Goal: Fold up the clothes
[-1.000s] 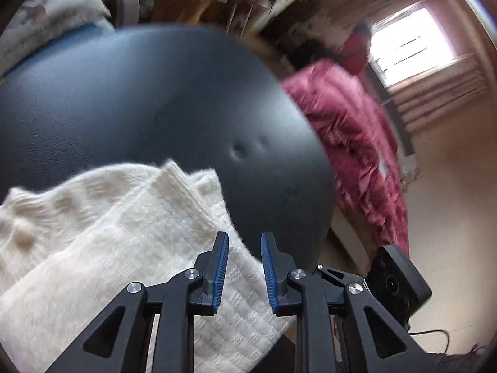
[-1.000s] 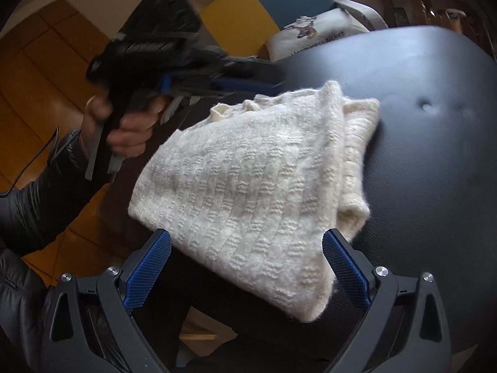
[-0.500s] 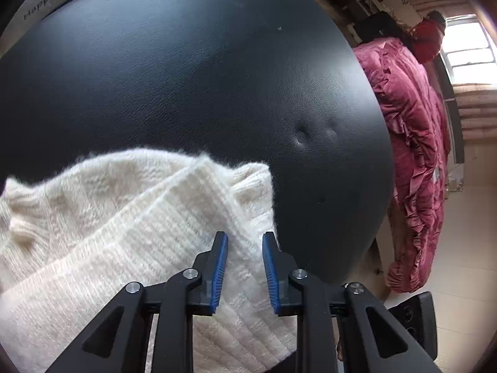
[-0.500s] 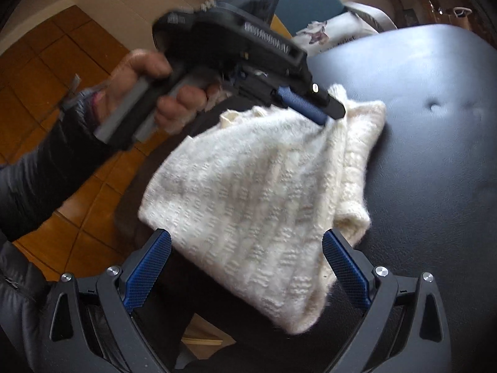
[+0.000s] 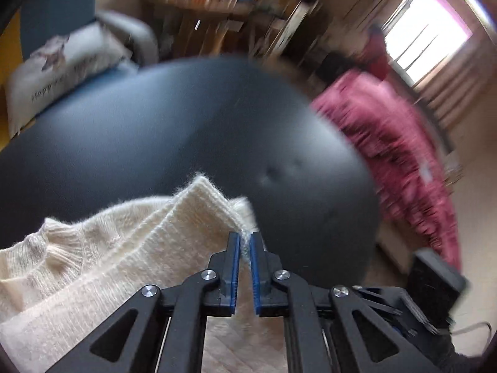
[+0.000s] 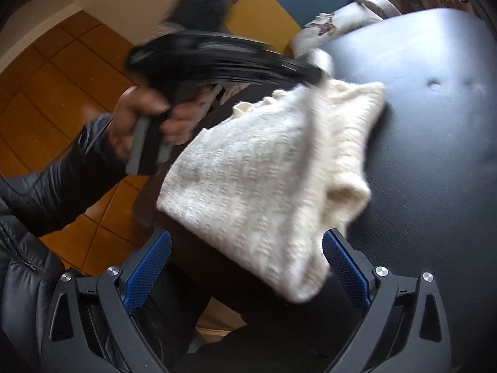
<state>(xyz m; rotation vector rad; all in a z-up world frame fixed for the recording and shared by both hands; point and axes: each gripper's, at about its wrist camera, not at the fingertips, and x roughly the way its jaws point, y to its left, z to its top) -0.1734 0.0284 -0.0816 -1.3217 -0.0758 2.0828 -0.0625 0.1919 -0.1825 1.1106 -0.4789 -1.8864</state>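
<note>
A cream knitted sweater (image 5: 124, 248) lies folded on a round black padded surface (image 5: 155, 140). My left gripper (image 5: 245, 241) is shut on the sweater's far corner, with a thin fold of knit pinched between its blue pads. In the right wrist view the same gripper (image 6: 320, 76) is blurred and lifts that corner of the sweater (image 6: 264, 171) off the black surface (image 6: 435, 155). A hand (image 6: 139, 118) in a dark sleeve holds it. My right gripper (image 6: 247, 236) stands wide open at the sweater's near edge, its pads apart from the knit.
A pink quilt (image 5: 388, 143) lies beyond the black surface on the right. A printed pillow (image 5: 62, 71) rests on a blue chair at the left. Shelves (image 5: 217, 15) stand at the back. An orange wood floor (image 6: 62, 77) lies below the left edge.
My left gripper has closed on the sweater's far corner and risen, pulling the corner up. The right gripper has crept slightly forward and stays open.
</note>
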